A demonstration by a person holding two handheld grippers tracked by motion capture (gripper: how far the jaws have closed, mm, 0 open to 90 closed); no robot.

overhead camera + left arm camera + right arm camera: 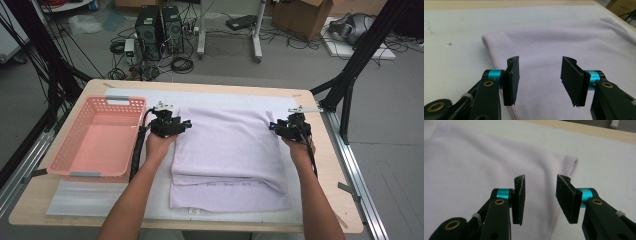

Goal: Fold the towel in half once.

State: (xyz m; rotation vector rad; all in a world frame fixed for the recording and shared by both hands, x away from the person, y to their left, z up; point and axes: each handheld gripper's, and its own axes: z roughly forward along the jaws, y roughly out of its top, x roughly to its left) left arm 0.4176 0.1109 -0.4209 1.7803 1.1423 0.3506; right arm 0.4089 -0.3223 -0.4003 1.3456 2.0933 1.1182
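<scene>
In the high view I see the lilac towel (pixel 227 155) lying folded on the white mat (pixel 100 197), in the middle of the table (pixel 340 200), with the pink basket (pixel 97 140) at its left side. The folded upper layer is shorter than the lower one, so a strip of the lower layer shows at the near edge. My left gripper (pixel 170 125) stands at the far left corner of the towel and my right gripper (pixel 290 127) at the far right corner. The towel lies between the two hands, and each hand is near its own corner, so neither one has an advantage.

In the left gripper view the jaws stand about half open and nothing is between the pads. The hemmed side edge of the towel runs under the left pad, and the rounded corner (pixel 485 38) lies just ahead of it, so the cloth spreads mostly to the right of this gripper (pixel 540 80).

In the right gripper view the jaws are also parted with nothing gripped. The towel corner (pixel 571 163) lies just ahead of the right pad, and the cloth spreads to the left of this gripper (pixel 541 197).

I judge the next fold will go along the side-to-side axis of the towel, which joins the two corners.
</scene>
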